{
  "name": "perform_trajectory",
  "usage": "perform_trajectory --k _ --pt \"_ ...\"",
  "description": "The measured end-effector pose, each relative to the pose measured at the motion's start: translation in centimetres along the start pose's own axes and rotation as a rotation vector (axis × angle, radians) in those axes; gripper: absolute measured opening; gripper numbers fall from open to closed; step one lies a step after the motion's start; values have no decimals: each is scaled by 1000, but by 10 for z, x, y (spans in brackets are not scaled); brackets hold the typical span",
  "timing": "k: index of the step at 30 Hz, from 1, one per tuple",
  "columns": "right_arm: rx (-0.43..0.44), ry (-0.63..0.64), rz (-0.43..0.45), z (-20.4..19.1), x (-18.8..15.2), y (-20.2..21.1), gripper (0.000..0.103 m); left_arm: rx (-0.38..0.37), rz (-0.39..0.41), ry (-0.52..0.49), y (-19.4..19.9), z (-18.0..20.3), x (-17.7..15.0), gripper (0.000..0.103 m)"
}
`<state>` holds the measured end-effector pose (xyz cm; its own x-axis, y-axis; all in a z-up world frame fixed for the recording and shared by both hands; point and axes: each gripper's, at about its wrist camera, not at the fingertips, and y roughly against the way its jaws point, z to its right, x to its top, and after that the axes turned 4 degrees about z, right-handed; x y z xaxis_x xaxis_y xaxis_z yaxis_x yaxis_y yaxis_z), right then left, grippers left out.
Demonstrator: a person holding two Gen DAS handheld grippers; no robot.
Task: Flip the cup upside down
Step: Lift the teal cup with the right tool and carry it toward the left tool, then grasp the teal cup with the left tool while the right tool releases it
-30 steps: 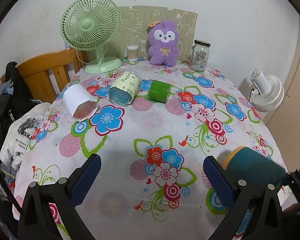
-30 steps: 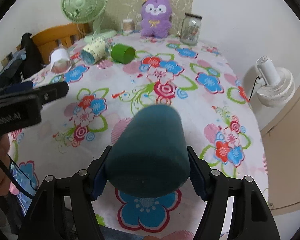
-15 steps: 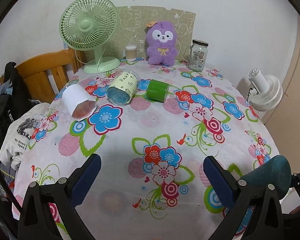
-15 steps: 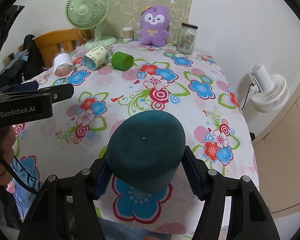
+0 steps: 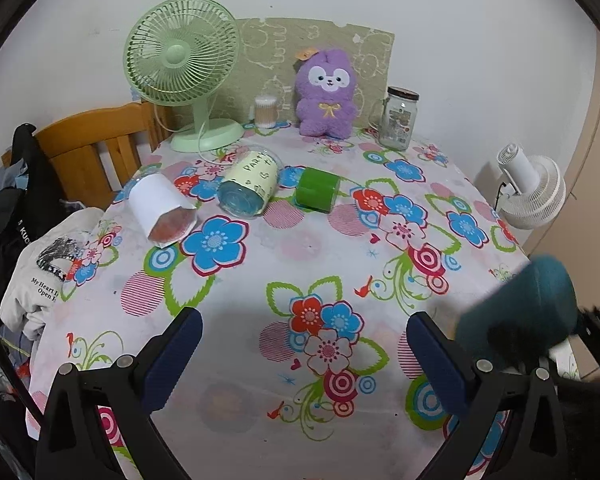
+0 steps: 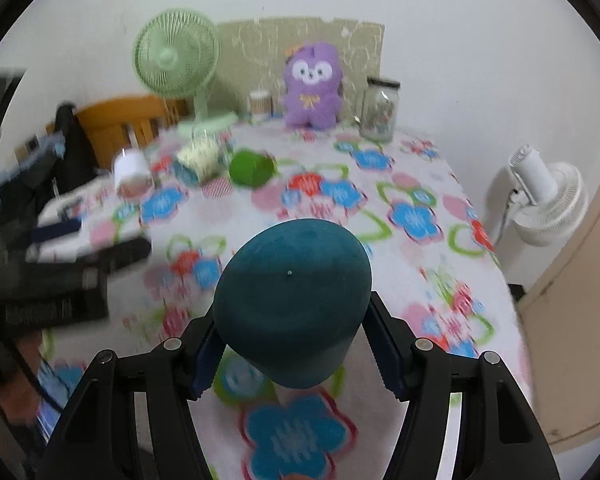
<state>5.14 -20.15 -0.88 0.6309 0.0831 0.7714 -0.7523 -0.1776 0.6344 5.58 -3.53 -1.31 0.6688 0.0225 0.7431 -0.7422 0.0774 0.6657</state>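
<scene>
My right gripper (image 6: 290, 356) is shut on a dark teal cup (image 6: 292, 300) and holds it above the near right part of the floral table, its closed base facing up and away. The cup also shows at the right edge of the left wrist view (image 5: 520, 316), blurred. My left gripper (image 5: 304, 356) is open and empty over the table's near edge. Three more cups lie on their sides at the far left: a white paper cup (image 5: 162, 210), a cream printed cup (image 5: 248, 188) and a green cup (image 5: 318, 190).
A green desk fan (image 5: 184, 72), a cotton-swab tub (image 5: 265, 110), a purple plush (image 5: 327, 94) and a glass jar (image 5: 398, 122) stand along the back wall. A wooden chair (image 5: 100, 148) with clothes is left. A white fan (image 5: 534, 190) stands off the table's right.
The right gripper has tilted and lifted the teal cup, so its closed base now faces up. The right wrist view is blurred from this motion. The left gripper has stayed put.
</scene>
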Motion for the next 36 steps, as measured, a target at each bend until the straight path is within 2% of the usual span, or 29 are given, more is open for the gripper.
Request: perform_trajectory --k 2,4,7,8,11,14,20,26,29,31,36 --pt "46 -66 29 4 7 -9 67 25 8 9 1 -5 1 103" --pt "73 -111 27 7 5 -14 67 20 2 19 1 -10 1 103" --pt "79 -138 1 17 -14 -15 67 32 9 18 2 -13 0 103" --pt "63 -136 -13 22 -23 -14 67 32 7 16 1 -13 0 103" --pt "49 -119 15 31 -36 4 66 20 -5 19 -4 -13 -1 103" --pt "-4 -53 20 30 -45 18 66 -1 -12 12 -7 -7 -1 103" --pt "-19 39 1 21 -59 29 66 -17 -14 -22 -7 10 -2 103" --pt "5 38 -87 30 -79 28 66 -12 -14 -34 -6 15 -3 103" --pt "-28 67 -62 29 -83 31 74 -15 -19 -36 -7 17 -4 103" --pt "-23 62 -35 30 -79 34 87 -20 -27 -40 -8 20 -5 103" --pt "-4 61 -12 31 -71 37 88 -36 -27 -52 -4 27 -6 103"
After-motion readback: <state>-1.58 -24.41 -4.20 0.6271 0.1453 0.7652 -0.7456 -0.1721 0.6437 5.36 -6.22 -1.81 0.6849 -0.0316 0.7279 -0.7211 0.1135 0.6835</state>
